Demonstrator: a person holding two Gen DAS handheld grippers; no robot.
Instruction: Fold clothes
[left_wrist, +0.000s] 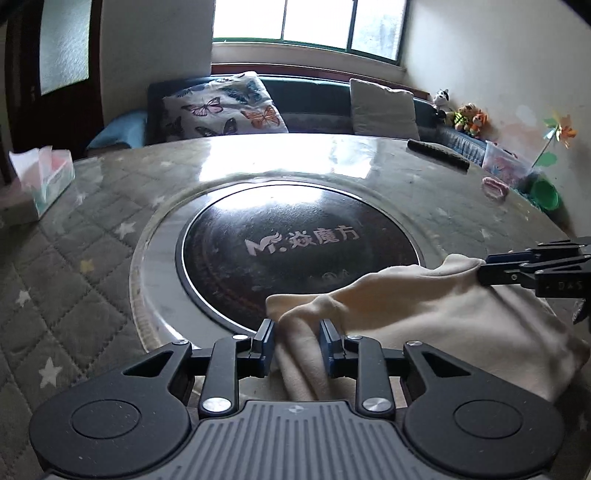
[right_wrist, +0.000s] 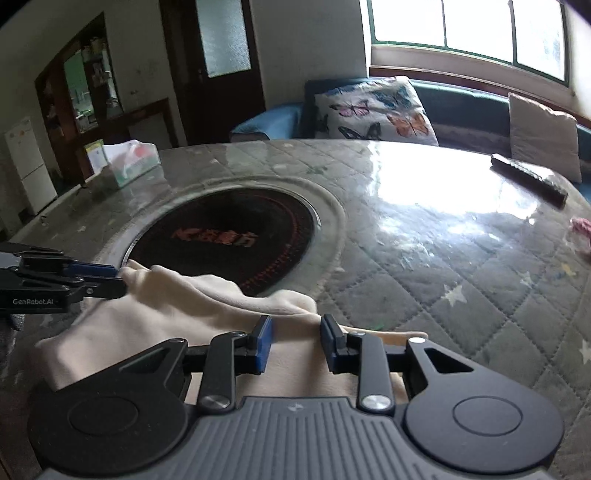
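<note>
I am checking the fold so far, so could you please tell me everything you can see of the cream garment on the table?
The cream garment is soft, plain, fleece-like cloth, bunched and partly doubled over, not flat. It lies at the near edge of the quilted table, its far fold overlapping the round dark hotplate. The left gripper pinches one raised corner and the right gripper the other, lifting that edge in a sagging ridge between them.
</note>
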